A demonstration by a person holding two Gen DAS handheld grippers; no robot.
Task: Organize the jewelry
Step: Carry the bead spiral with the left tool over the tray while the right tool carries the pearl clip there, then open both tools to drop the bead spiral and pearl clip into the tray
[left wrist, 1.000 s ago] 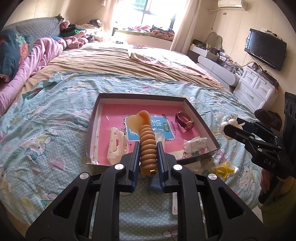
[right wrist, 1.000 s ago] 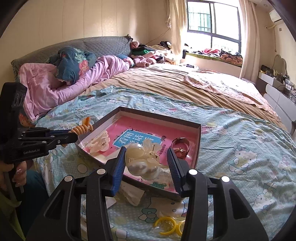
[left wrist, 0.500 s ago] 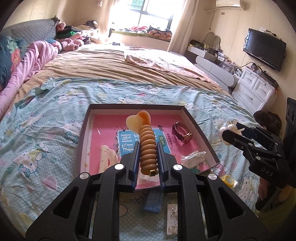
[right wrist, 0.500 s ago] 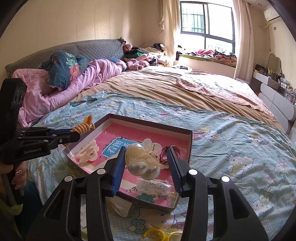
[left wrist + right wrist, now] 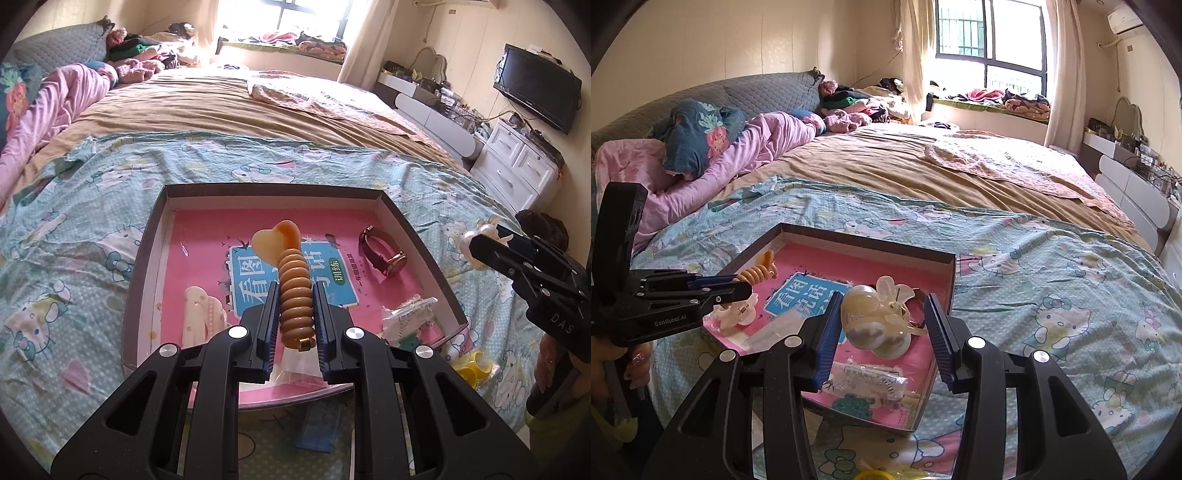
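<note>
both tongs loaded over the tray

left tongs clamped on an amber clip: ribbed, glossy coil body with a smooth heart-shaped tip and a small metal end by the pads. it hangs over the near part of the tray. right tongs carry a pearl clip of shiny cream lobes and translucent petals; left pad touches it, right pad contact unclear, gap shows on that side. it hovers over the tray's near-right area.

tray is shallow cardboard, dark rim, pink glossy liner with a blue printed panel, sitting on a bed covered by a teal cartoon sheet. inside it: a brown-strap watch at right, a cream toothed claw clip at left, and a crinkly clear packet near the right corner. a yellow ring lies on the sheet just outside the tray.
</note>
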